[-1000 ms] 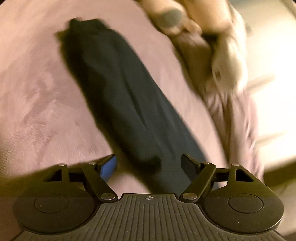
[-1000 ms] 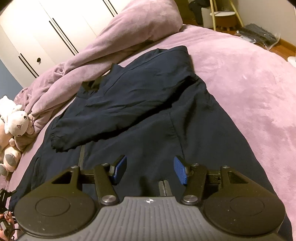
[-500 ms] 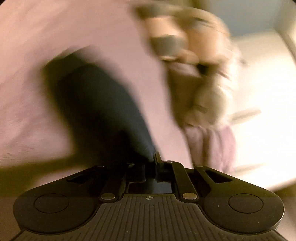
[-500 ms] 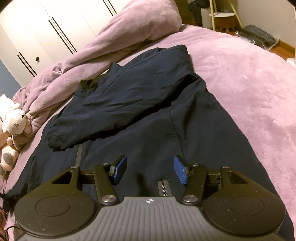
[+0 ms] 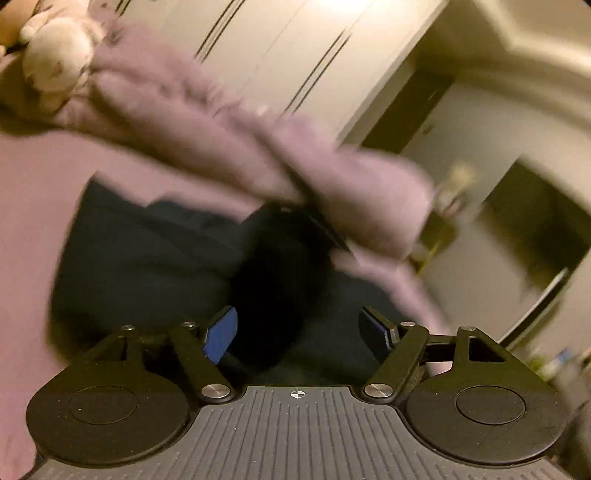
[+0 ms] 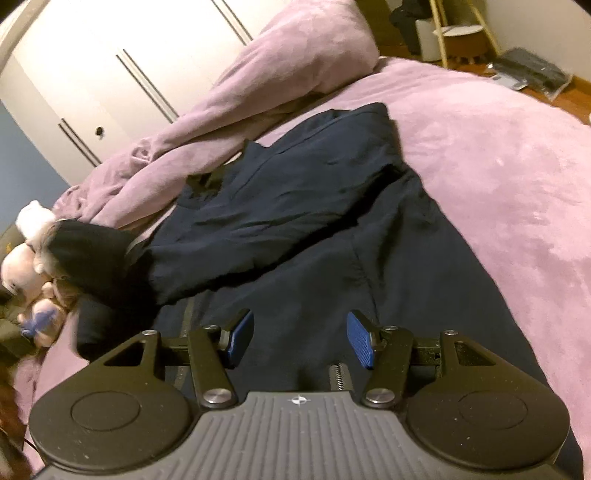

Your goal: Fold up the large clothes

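A dark navy jacket lies spread on the purple bed cover, one sleeve folded across its body. My right gripper is open and empty just above the jacket's lower part near the zipper. In the blurred left wrist view the jacket lies below, with a dark bunched sleeve between the blue pads. My left gripper is open, jaws apart either side of that sleeve. In the right wrist view the other sleeve is lifted at the left.
A heaped purple duvet lies along the jacket's far side, also in the left wrist view. Stuffed toys sit at the bed's left edge. White wardrobe doors stand behind. A stool and bags are on the floor at right.
My left gripper shut on the sleeve, swung it up and over toward the jacket body, and now stands open. The right gripper has barely moved and stayed open.
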`<state>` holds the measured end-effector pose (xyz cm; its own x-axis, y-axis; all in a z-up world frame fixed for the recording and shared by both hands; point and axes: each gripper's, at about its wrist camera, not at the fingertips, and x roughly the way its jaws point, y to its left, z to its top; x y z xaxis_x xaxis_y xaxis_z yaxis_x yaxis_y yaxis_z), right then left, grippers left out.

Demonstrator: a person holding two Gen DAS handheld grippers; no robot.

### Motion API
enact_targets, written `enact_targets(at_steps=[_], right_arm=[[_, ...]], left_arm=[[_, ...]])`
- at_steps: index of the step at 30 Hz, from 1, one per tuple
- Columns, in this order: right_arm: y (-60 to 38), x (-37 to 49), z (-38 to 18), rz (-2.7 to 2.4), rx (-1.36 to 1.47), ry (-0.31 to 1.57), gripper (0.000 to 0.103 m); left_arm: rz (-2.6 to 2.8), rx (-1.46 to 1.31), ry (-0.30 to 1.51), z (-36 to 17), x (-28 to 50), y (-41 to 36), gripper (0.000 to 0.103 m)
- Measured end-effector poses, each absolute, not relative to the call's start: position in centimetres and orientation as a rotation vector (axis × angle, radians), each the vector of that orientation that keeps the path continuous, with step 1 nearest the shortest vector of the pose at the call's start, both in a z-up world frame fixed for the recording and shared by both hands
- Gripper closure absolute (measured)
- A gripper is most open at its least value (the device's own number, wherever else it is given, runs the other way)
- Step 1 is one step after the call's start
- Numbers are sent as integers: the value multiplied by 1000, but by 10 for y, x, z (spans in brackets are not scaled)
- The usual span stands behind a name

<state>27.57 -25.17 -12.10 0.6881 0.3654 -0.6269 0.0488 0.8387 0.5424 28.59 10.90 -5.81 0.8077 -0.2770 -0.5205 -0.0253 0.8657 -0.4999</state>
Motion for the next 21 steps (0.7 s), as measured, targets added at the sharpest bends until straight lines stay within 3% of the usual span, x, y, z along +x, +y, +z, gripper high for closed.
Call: enact_targets(at_steps=[4,13,21], right_arm=[[-246,294,-128,257,617,837,46],[-196,355,-154,383,740,919,46],[-185,383,-177,385,961,923,49]], left_arm=[[-1,-446,750,-87,289,120,23],[192,-453,750,-92,284,176,21],[186,-463,777,-108,268,174,21]])
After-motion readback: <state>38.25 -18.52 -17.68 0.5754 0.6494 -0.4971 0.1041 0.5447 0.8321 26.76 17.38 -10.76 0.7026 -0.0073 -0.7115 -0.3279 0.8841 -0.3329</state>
